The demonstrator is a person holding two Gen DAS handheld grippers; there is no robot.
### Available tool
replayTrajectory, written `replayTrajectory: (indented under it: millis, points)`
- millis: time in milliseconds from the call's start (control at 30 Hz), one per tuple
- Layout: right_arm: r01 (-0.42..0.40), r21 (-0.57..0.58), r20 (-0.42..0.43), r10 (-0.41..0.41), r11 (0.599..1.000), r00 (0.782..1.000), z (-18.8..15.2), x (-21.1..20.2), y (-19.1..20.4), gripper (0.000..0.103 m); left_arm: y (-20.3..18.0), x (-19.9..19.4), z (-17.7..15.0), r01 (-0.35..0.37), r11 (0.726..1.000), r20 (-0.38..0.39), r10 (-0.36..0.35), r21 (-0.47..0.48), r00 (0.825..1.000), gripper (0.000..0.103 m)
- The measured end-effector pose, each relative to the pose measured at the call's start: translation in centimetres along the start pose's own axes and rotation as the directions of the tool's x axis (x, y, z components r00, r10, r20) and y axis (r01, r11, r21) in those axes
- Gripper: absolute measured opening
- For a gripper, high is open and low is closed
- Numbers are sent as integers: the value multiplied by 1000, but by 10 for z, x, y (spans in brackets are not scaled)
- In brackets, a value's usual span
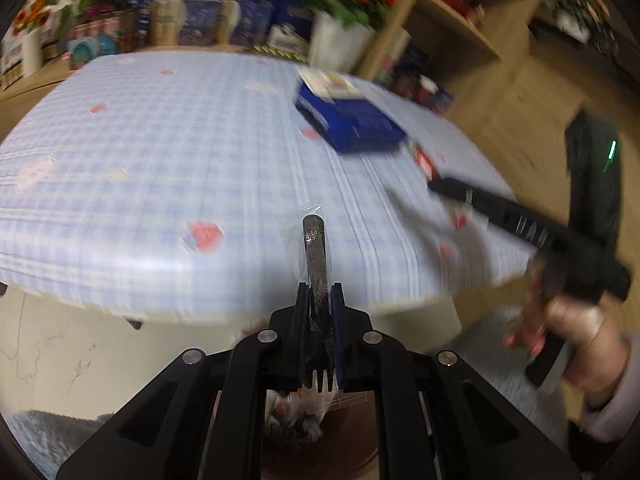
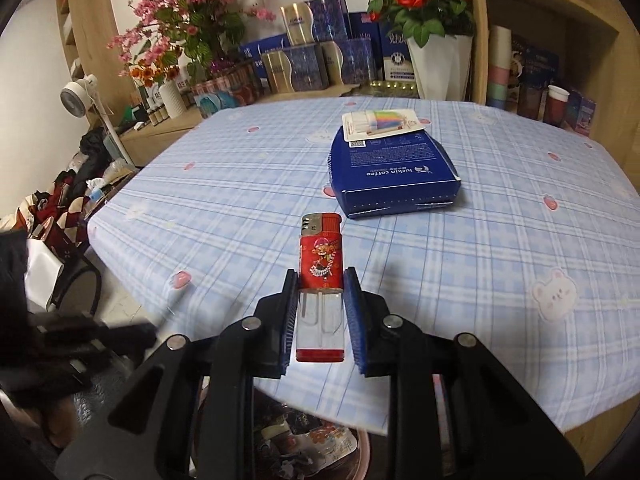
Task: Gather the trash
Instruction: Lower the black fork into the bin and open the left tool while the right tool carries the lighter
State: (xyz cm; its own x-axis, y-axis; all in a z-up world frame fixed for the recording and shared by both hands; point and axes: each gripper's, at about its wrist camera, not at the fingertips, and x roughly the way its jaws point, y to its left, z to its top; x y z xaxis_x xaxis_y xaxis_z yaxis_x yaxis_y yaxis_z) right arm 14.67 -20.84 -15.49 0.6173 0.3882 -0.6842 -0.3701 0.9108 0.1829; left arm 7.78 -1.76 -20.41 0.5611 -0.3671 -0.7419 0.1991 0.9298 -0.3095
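My left gripper (image 1: pixel 320 292) is shut on a wrapped plastic fork (image 1: pixel 315 248) in a clear sleeve, held above the near edge of the table (image 1: pixel 160 140). My right gripper (image 2: pixel 322 280) stands around a red lighter (image 2: pixel 321 256) that lies on the blue checked tablecloth (image 2: pixel 480 260); the pads sit close to its sides, with a slight gap on the right. The right gripper also shows at the right of the left wrist view (image 1: pixel 520 220), blurred. A trash bin with wrappers (image 2: pixel 312 448) stands below the table edge.
A blue coffee box (image 2: pixel 392 168) with a card on top lies mid-table, also in the left wrist view (image 1: pixel 352 120). Flower pots (image 2: pixel 436 60), stacked boxes and wooden shelves (image 2: pixel 560 40) line the far side. Clutter and a fan (image 2: pixel 80 96) stand at the left.
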Motion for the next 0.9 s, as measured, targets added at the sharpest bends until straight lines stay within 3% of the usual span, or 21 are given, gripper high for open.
replayTrajectory:
  millis: [133,267,433,567,700,900]
  points:
    - [-3,-4,15,4,1000,1000,-13,-14,5,26,-23,24,-31,28,995,-96,-19,98,995,11]
    - [-9,0,15,9,1000,1000,-23,-22,5,26,-31,50,-56,73,989,-204,-46,128,978,11]
    - [-7,15,10,7,1000,1000,-33,-26,2,26,-35,81,-80,77,983,-319,-20,169,948,11]
    - [-7,26,-4,7,1000,1000,-42,-25,1,26,-24,95,-86,62,991,-368,-13,120,930,11]
    - [-6,33,-17,7,999,1000,-48,-23,0,26,7,102,-86,23,1000,-398,-28,-16,917,11]
    - [-8,36,-34,10,999,999,-55,-19,2,26,21,105,-85,8,998,-406,-33,-64,913,11]
